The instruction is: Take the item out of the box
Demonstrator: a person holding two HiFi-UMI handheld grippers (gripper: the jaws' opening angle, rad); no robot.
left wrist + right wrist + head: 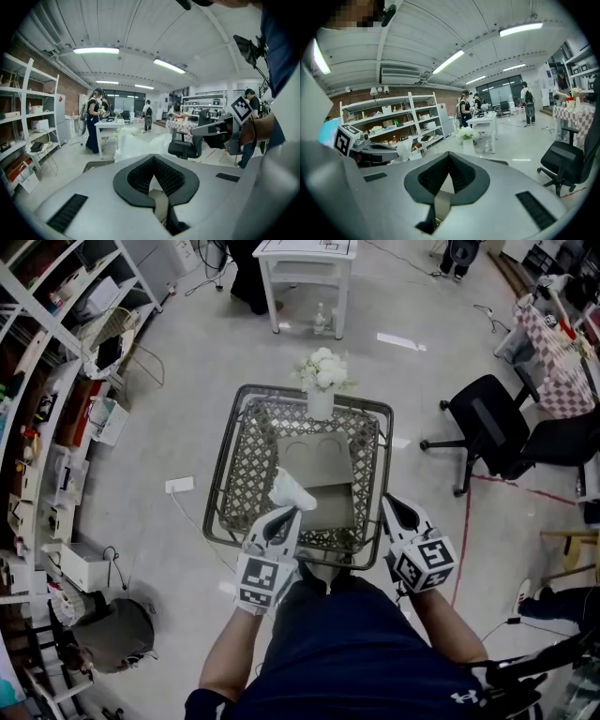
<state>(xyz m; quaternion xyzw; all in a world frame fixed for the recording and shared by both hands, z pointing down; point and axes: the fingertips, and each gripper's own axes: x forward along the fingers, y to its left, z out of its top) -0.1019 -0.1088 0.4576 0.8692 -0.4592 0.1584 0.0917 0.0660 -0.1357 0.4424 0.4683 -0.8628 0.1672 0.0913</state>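
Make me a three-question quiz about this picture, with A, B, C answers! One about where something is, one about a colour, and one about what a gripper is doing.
1. Where is the vase?
A) at the lattice table's far edge
B) on the floor
C) on a shelf

2. What colour are its flowers?
A) red
B) white
C) yellow

3. What is the left gripper doing?
A) gaping wide open
B) pinching a white bag
C) resting on a chair

Answers:
1 A, it stands on the lattice table at the far rim.
2 B, every bloom is white.
3 B, the white bag sticks out of its closed jaws.
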